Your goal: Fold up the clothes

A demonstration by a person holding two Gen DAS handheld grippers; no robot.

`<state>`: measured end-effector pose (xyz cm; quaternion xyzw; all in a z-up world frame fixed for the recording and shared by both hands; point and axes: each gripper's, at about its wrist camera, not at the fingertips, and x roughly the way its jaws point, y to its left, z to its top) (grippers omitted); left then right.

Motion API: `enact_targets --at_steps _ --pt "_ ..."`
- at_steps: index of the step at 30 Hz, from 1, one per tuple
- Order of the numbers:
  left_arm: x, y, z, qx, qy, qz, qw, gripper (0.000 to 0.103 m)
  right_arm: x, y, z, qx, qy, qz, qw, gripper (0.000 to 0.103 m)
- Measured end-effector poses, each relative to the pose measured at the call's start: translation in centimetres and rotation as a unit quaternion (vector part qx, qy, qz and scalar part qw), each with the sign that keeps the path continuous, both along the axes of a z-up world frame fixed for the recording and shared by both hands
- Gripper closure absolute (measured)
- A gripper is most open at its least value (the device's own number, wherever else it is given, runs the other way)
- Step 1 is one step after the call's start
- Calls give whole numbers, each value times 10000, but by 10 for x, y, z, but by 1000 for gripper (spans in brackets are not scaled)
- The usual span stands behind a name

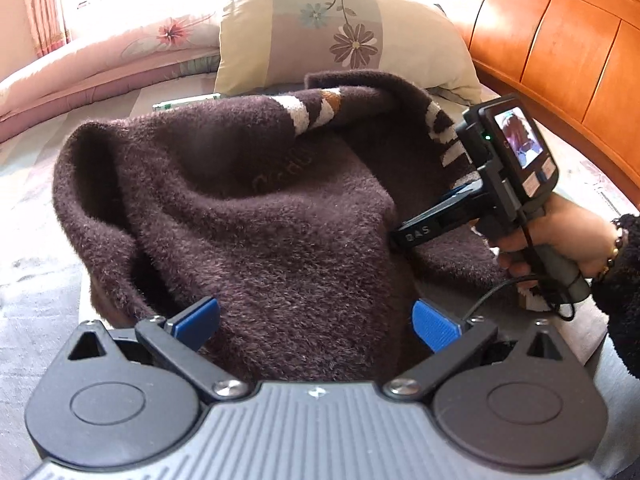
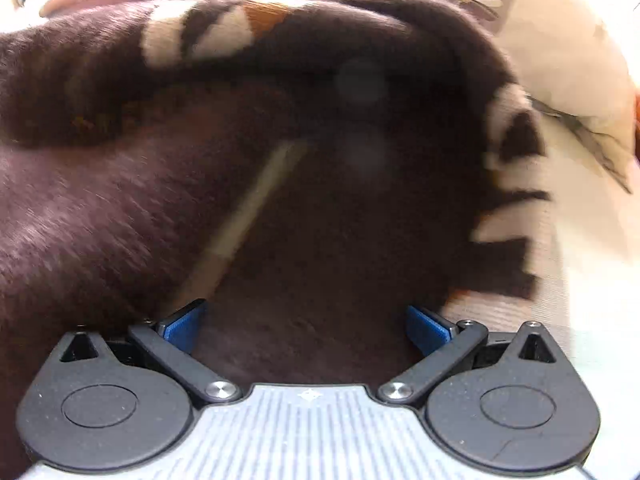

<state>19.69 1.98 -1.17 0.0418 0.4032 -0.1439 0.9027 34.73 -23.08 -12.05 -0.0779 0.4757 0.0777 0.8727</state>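
1. Spreading across the middle of the bed (image 1: 36, 208), the fuzzy dark-brown knitted garment with cream and orange pattern bands (image 1: 248, 208) lies rumpled, its far edge humped up, so its flat outline is lost and no tidy fold shows.
2. A cream floral pillow (image 1: 320, 32) lies beyond it, near the orange wooden headboard (image 1: 560, 48) at far right.
3. The right gripper (image 2: 306, 322), held in a hand (image 1: 568, 232), pushes in from the garment's right; its jaws stand wide apart, gripping nothing.
4. The left gripper (image 1: 316, 322) sits at the near hem, jaws wide, cloth between them but unpinched, probably poised for an edge.
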Motion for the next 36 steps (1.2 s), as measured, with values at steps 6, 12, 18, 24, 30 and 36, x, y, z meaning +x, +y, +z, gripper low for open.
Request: enact_targets --at_steps 6,12,18,24,30,36 --pt "-7 -6 3 -67 15 -143 9999 1 -19 -67 11 -128 69 -650 9978 0" --pt "-12 -18 9 -65 -38 -324 9994 1 -41 -125 21 28 57 -1055 9944 0" --pt "-15 -21 16 23 -74 -367 9993 1 -53 -152 39 -39 -112 -1140 9934 0" --pt "-13 -15 15 25 0 -322 9995 1 -60 -178 56 -59 -246 -1429 9894 0" --pt "-10 -16 14 20 5 -429 9991 1 -67 -192 67 222 -198 -1676 9854 0" --pt "-5 -21 8 7 53 -542 9985 1 -81 -149 64 427 164 -925 9947 0"
